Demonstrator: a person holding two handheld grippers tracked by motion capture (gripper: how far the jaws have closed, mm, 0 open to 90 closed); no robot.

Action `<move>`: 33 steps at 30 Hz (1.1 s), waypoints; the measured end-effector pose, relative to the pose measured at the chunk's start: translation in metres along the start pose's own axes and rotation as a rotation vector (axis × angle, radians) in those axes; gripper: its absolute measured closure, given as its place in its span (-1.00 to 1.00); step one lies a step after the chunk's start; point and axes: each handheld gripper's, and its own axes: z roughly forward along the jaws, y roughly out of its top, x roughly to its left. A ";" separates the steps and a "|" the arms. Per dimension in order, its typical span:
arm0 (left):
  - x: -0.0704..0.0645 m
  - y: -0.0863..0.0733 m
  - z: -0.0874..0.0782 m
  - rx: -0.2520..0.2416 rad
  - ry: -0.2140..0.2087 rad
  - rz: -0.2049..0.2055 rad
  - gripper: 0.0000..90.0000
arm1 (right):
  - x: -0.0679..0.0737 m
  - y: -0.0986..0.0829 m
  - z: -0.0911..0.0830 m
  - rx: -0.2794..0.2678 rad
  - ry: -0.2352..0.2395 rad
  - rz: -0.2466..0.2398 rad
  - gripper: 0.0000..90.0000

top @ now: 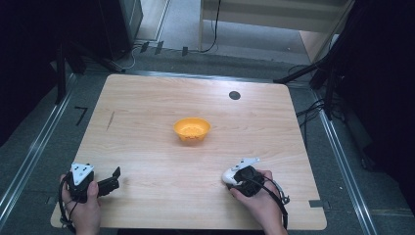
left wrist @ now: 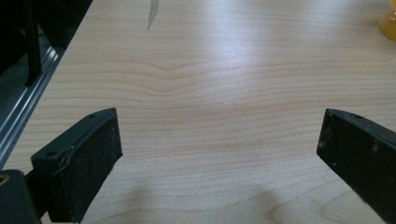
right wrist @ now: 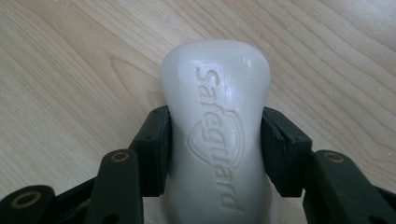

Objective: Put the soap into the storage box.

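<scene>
Right gripper (top: 234, 177): held in the person's right hand (top: 262, 200) near the table's front right; its jaws are clamped on a white bar of soap (right wrist: 215, 130), one pad against each long side at the bar's waist.
Soap: lies flat, embossed face up, lettering reading "Safeguard"; in the high view it shows as a white lump (top: 228, 176) at the gripper's tip, over the wood. Whether it touches the table I cannot tell.
Left gripper (top: 115, 177): in the left hand (top: 87, 210) at the front left corner, jaws wide apart with bare wood between them; it holds nothing.
Bowl (top: 192, 129): orange, upright, at the table's middle, well apart from both grippers; its edge shows at the left gripper view's top right (left wrist: 388, 23).
Table (top: 147, 98): light wood grain, with a dark round mark (top: 234, 95) toward the far right and a thin dark streak (top: 111, 120) toward the left.
Path from soap to bowl: open wood.
Surroundings: metal rails (top: 29, 152) on the floor along both sides of the table.
</scene>
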 end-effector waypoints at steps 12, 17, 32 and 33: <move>0.001 0.000 0.000 -0.001 -0.006 -0.005 -0.99 | -0.002 -0.001 0.000 -0.013 0.011 -0.016 0.12; 0.000 0.000 0.000 0.000 -0.006 -0.003 -0.99 | -0.003 -0.002 0.000 -0.017 0.047 -0.033 0.12; 0.000 0.000 0.000 -0.002 -0.009 0.000 -0.99 | -0.008 0.002 -0.008 -0.005 0.050 -0.086 0.13; 0.000 0.000 0.000 -0.002 -0.009 0.001 -0.99 | -0.008 0.003 -0.009 -0.009 0.051 -0.095 0.13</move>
